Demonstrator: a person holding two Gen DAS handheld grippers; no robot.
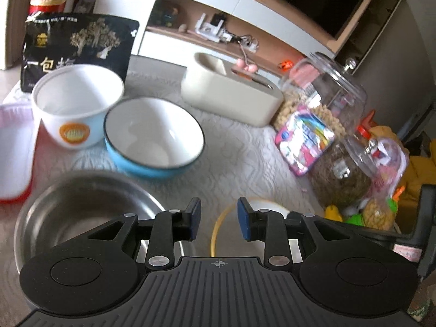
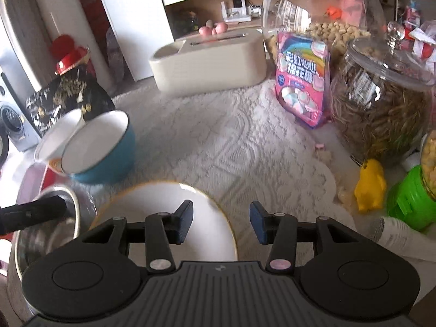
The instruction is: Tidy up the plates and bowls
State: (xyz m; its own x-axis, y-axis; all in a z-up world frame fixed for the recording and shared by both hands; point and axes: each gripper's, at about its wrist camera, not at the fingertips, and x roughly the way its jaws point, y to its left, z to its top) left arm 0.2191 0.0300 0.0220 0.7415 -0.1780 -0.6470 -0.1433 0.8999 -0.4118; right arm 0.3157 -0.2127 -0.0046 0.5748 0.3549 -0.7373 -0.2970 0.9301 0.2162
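Both fingers [image 1: 194,219] pairs stand apart, empty. Your right gripper [image 2: 221,223] straddles the white plate's [image 2: 169,204] rim; clamp crookedly and it skids into the steel bowl [image 2: 46,234] alongside.

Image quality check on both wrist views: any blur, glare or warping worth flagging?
Left wrist: steel bowl and white bowl rims are smeared by motion blur; fisheye bends the shelf; the left gripper itself is sharp. Right wrist: blue bowl and white plate are soft, glare flecks the glass jar; daylight is flat, with weak shadows.
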